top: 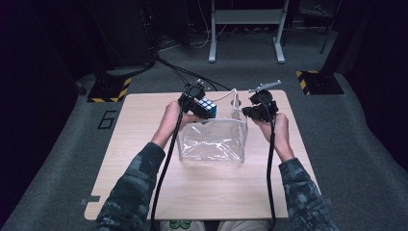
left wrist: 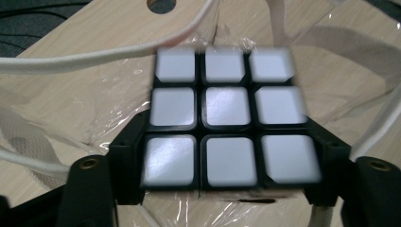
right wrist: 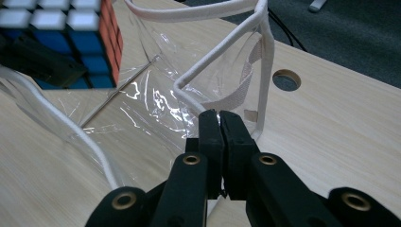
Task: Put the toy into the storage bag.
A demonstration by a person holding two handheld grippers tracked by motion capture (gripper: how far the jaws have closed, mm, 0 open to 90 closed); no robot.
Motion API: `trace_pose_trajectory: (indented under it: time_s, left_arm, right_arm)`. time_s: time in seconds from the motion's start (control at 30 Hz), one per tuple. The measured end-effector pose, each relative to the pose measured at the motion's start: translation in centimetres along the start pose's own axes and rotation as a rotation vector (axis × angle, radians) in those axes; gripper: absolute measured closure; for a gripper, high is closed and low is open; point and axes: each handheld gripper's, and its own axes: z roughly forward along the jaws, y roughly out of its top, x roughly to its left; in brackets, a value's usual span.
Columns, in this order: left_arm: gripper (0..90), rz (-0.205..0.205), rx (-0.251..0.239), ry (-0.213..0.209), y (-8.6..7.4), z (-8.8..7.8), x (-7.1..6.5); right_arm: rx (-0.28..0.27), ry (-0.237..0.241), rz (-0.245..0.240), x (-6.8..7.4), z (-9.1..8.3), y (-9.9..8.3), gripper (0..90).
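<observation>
A clear plastic bag [top: 214,142] with white cord trim stands open on the wooden table [top: 144,187]. My right gripper [top: 260,109] is at the bag's far right corner, and its jaws [right wrist: 220,116] are pressed together on the bag's rim [right wrist: 189,92]. My left gripper [top: 195,98] hovers over the bag's far left corner with a puzzle cube [top: 207,107] between its jaws. In the left gripper view the cube's white face [left wrist: 222,118] is smeared while the jaws [left wrist: 227,142] beside it are sharp, so the pads do not seem to press on it. The cube's orange and blue sides [right wrist: 94,52] show in the right gripper view.
A round hole [right wrist: 286,80] pierces the tabletop just past the bag. Black cables trail from both grippers along the forearms. Beyond the table are a grey carpet, yellow-black floor plates [top: 110,89] and a white frame's legs [top: 245,33].
</observation>
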Motion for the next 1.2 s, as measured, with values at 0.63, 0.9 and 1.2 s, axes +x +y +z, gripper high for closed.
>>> trace_pose_trajectory:
  time_s: [0.63,0.9,1.2]
  left_arm:
    - [4.6,-0.012,-0.05,-0.003,-0.8,-2.2,0.0]
    - [3.0,-0.018,-0.069,0.005,-1.6,-3.6,0.3]
    - [0.6,-0.039,-0.101,0.022,-2.6,-5.3,0.8]
  right_arm:
    - [-0.005,0.003,-0.003,0.1,-0.1,0.0,87.7]
    - [-0.011,0.015,-0.013,0.3,-0.2,0.3,83.8]
    - [-0.022,0.008,-0.014,0.4,-0.7,0.7,55.0]
